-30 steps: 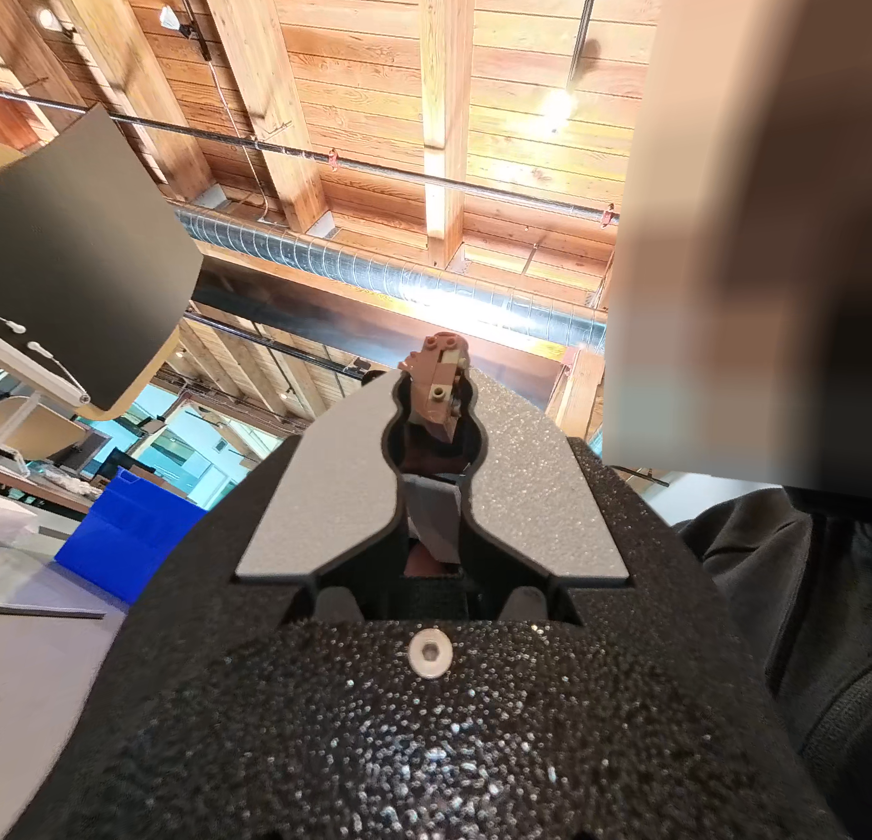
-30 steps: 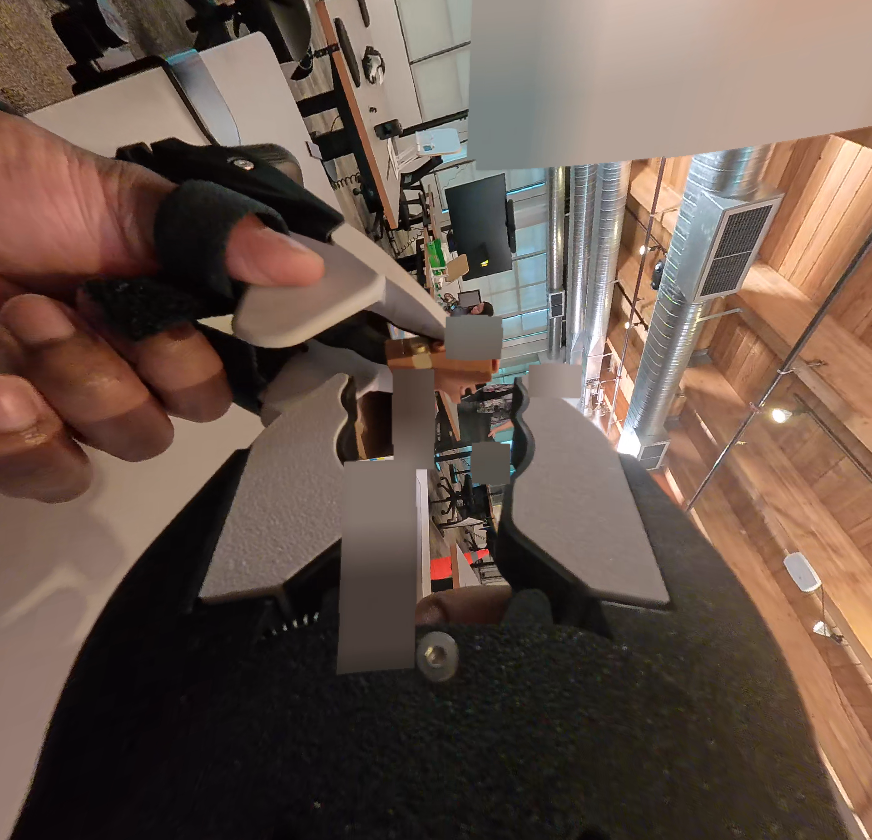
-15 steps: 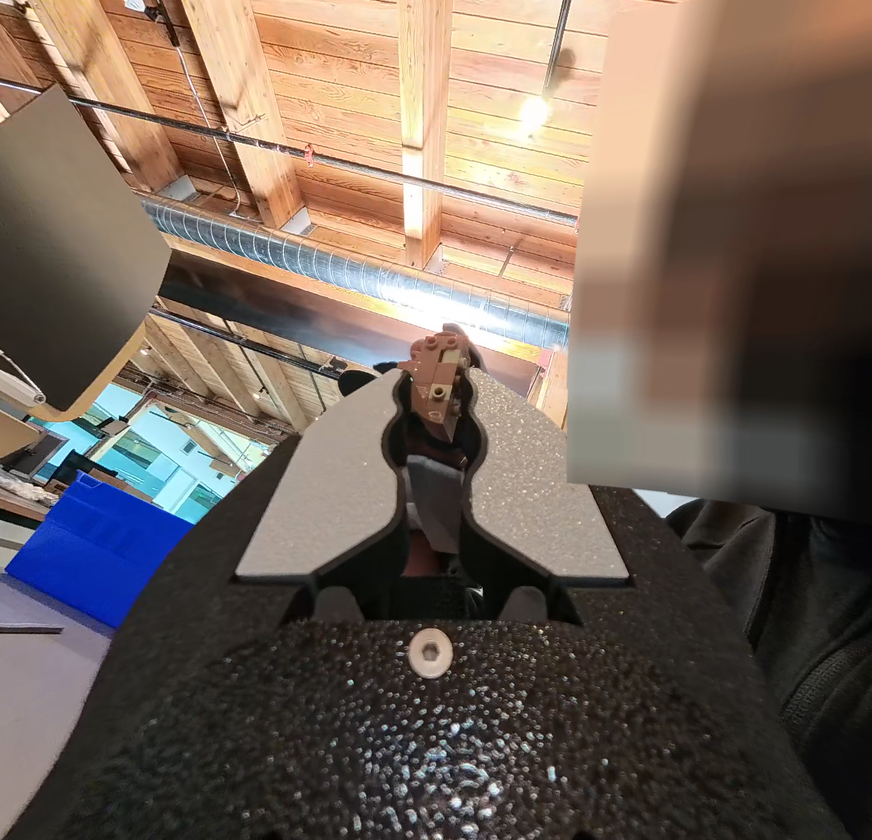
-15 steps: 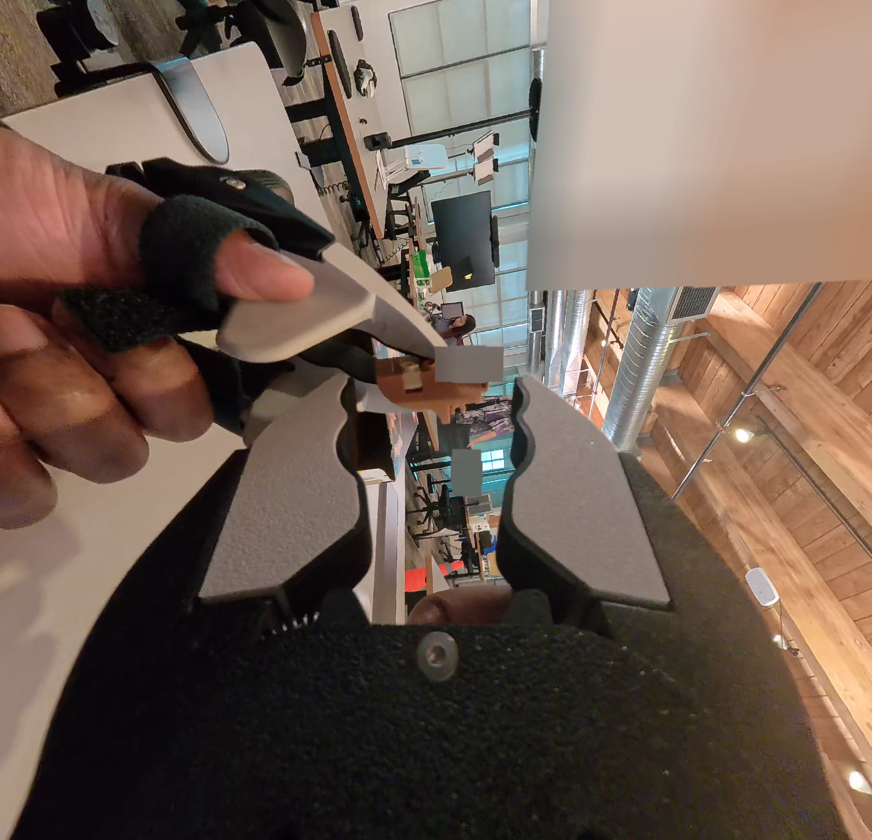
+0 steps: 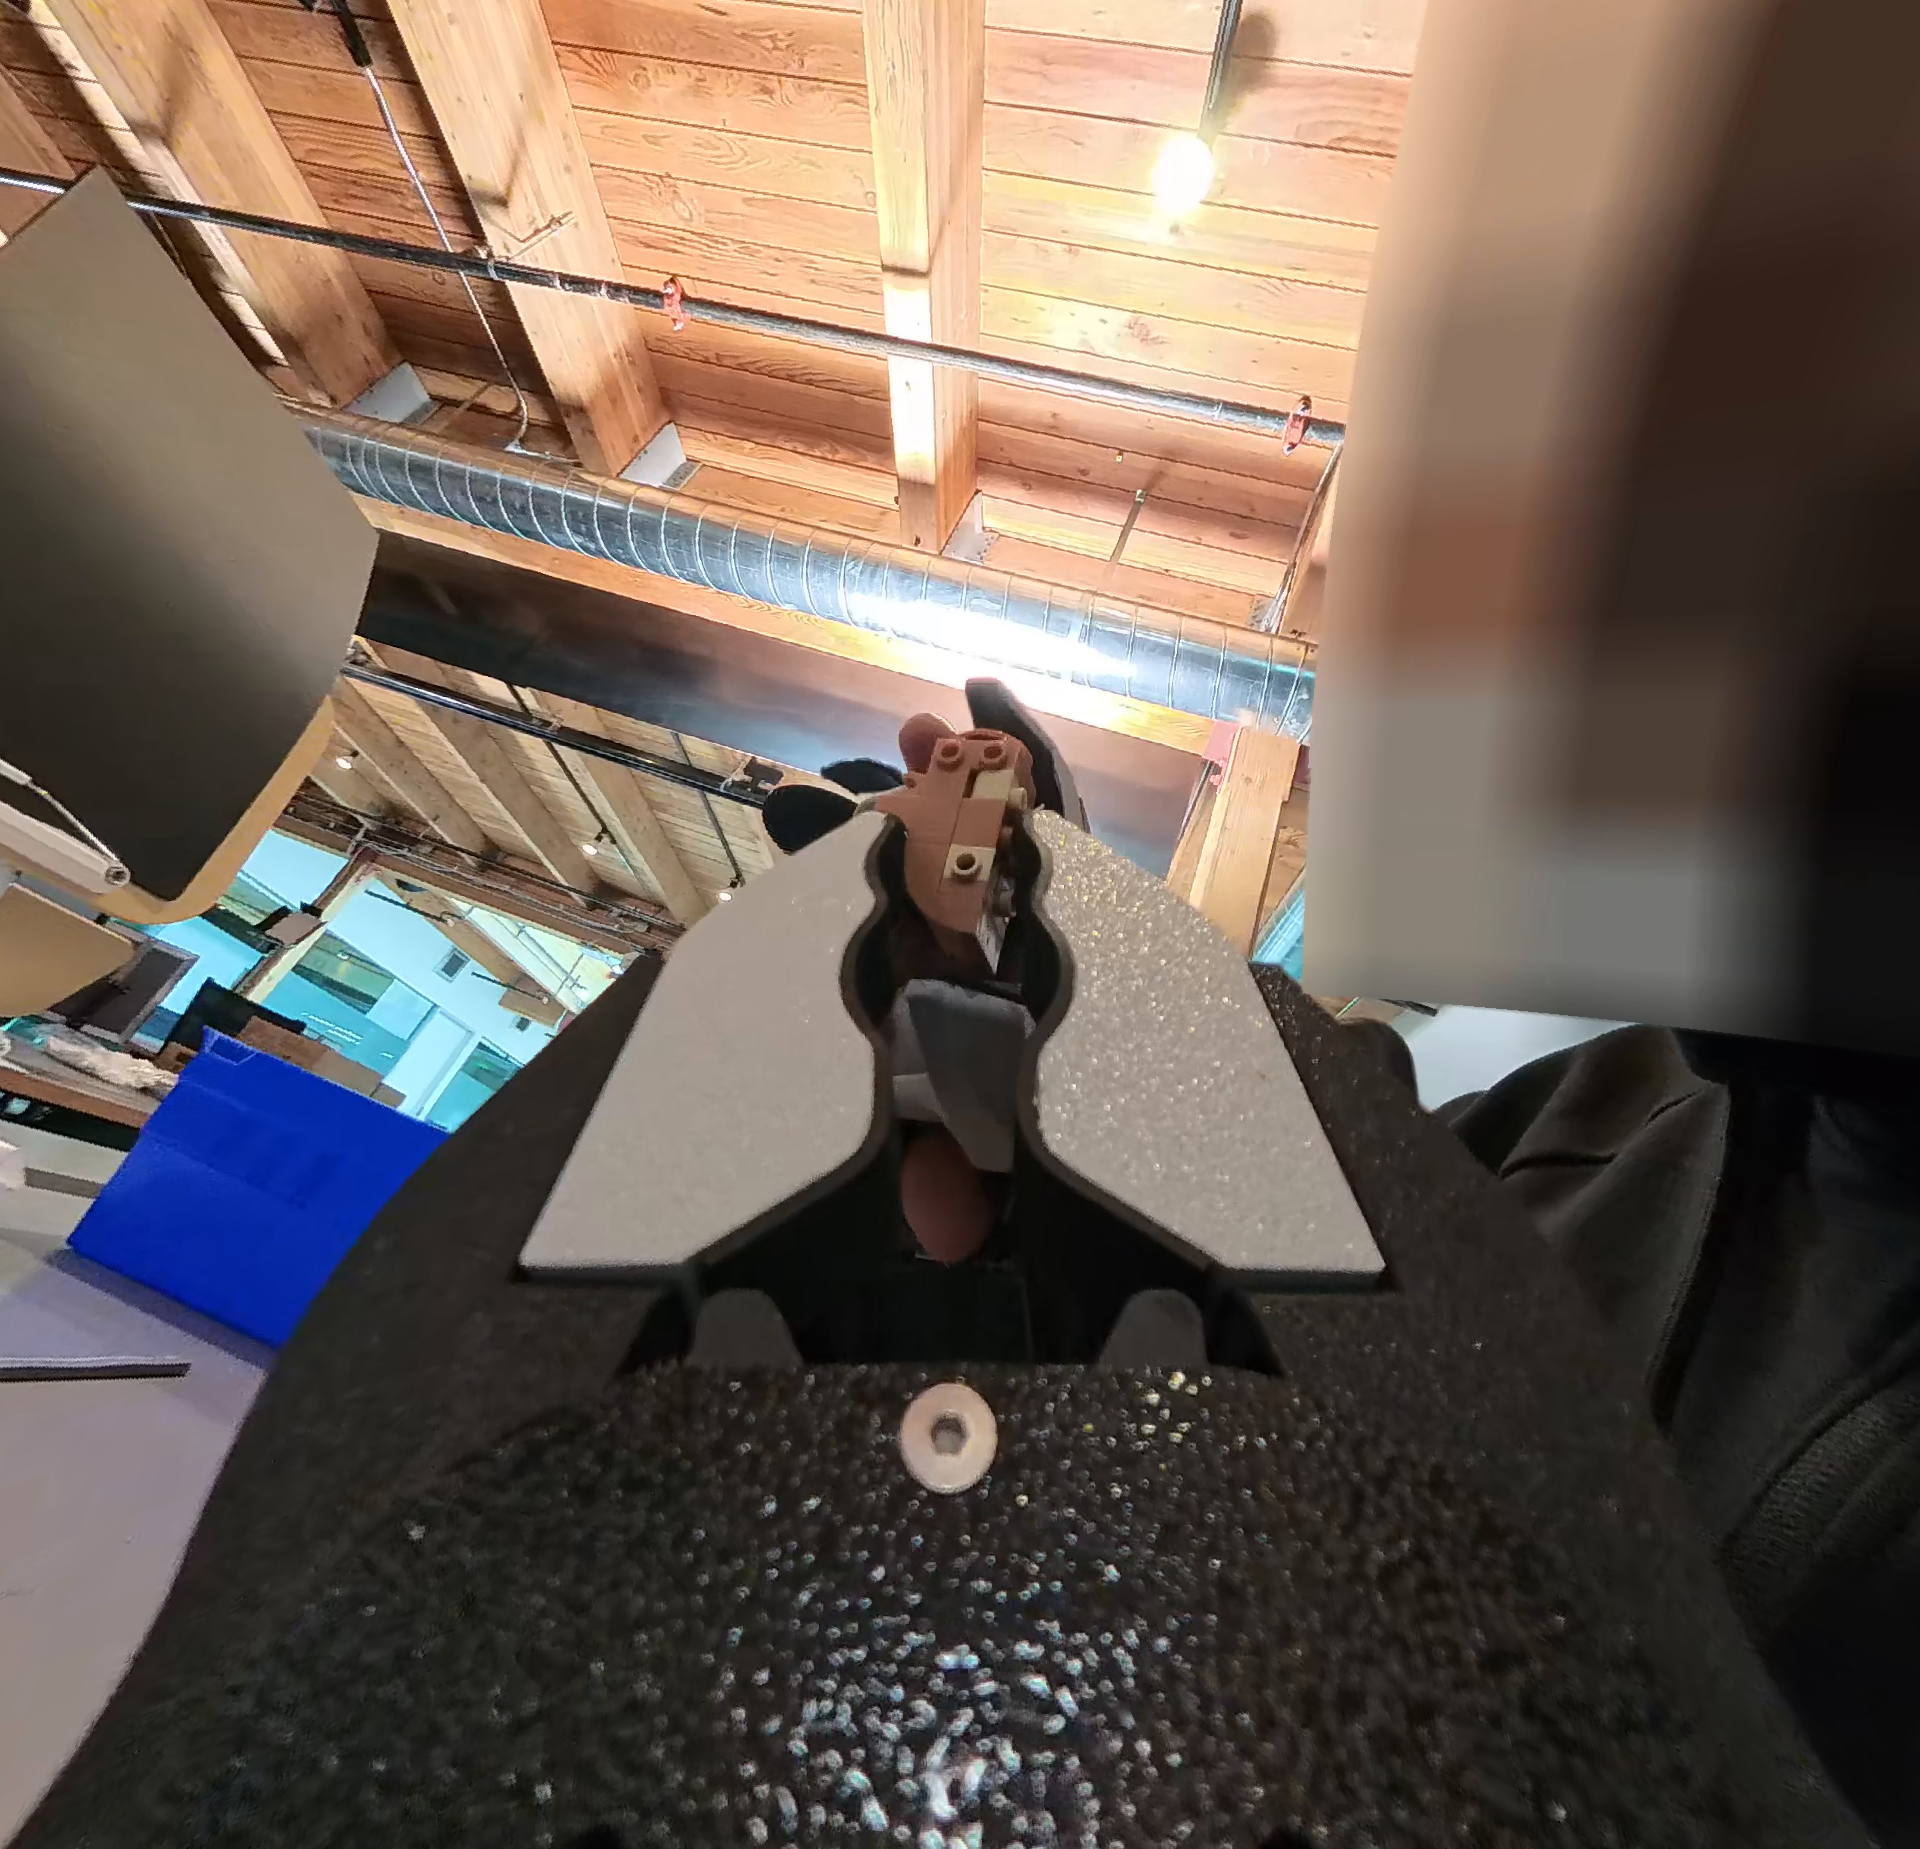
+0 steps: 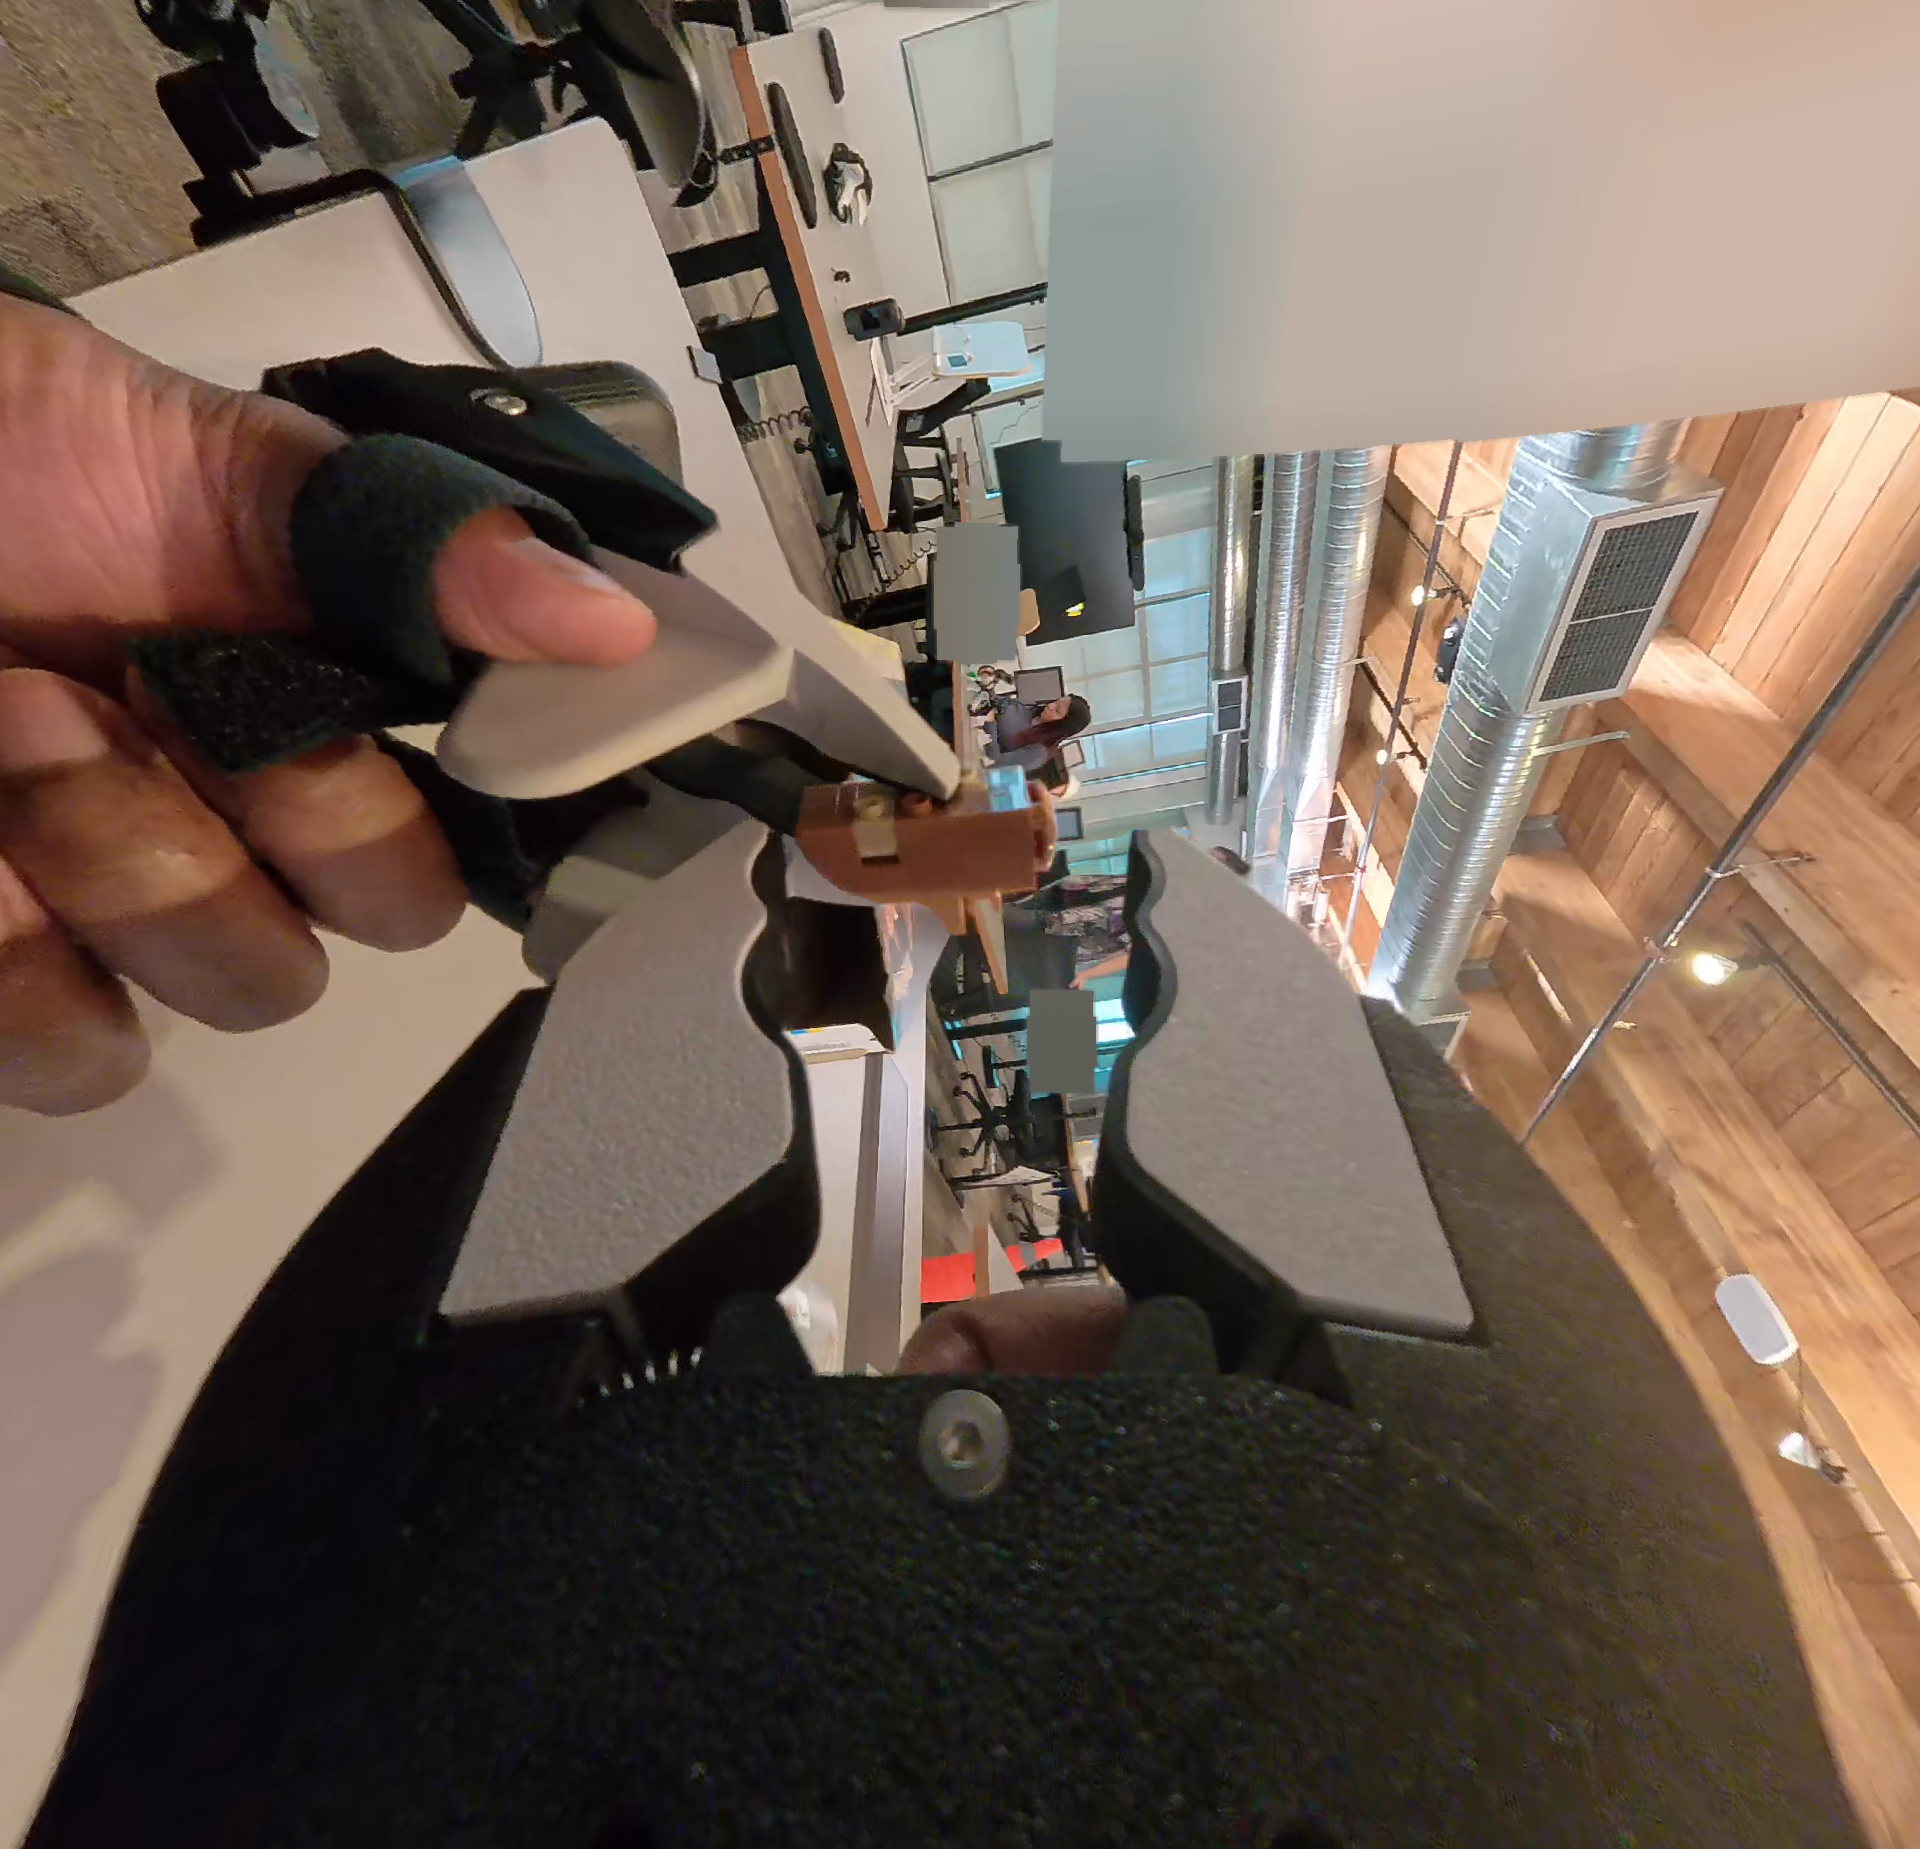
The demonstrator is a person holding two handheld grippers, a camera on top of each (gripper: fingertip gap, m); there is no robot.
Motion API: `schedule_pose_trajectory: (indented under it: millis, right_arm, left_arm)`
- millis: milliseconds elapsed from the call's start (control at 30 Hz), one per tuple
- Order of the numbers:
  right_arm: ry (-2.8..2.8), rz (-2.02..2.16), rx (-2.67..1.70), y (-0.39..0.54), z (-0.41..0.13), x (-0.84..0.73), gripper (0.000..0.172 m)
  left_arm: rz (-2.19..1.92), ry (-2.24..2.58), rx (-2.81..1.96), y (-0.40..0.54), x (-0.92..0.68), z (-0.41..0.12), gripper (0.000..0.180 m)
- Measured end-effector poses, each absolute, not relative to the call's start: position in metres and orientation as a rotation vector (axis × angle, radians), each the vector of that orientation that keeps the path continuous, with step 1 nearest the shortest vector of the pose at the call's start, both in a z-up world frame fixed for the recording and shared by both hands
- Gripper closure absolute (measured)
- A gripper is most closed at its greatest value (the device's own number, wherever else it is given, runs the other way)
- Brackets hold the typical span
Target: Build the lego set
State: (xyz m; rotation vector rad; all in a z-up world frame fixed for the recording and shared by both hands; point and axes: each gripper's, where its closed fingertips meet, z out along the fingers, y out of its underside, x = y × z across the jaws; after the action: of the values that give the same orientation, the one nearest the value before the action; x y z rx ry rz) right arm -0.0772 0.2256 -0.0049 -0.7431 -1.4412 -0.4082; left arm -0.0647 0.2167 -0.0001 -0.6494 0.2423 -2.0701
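My left gripper (image 5: pixel 951 843) is shut on a small brown brick assembly (image 5: pixel 961 817) with tan pieces, held up toward the ceiling. The right wrist view shows the same assembly (image 6: pixel 925 849) pinched between the left gripper's grey fingers (image 6: pixel 831 687), which a hand (image 6: pixel 156 656) works from the left. My right gripper (image 6: pixel 951 864) is open, and its fingers stand wide apart just below the assembly. Nothing is in its grasp. In the left wrist view a black part of the right gripper (image 5: pixel 1023 734) shows behind the assembly.
A white table (image 6: pixel 260 968) lies at the left of the right wrist view. A blue bin (image 5: pixel 239 1176) stands at the lower left of the left wrist view. A person's dark sleeve (image 5: pixel 1714 1280) is at the right. Wooden ceiling beams and a metal duct (image 5: pixel 831 573) fill the background. The grippers are tip to tip, or close to it.
Both views have shifted a little. The brick assembly stays pinched in the left gripper. The open right gripper has stayed just below it, with its fingers the same distance apart.
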Motion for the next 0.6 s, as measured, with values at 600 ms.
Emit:
schedule_pose_trajectory:
  millis: [600]
  right_arm:
    - [-1.523,-0.471,-0.728,0.2223,-0.0076,-0.0766,0.113]
  left_arm:
    - [-2.029,0.290,-0.675,0.2124,-0.0598,-0.0007,0.161]
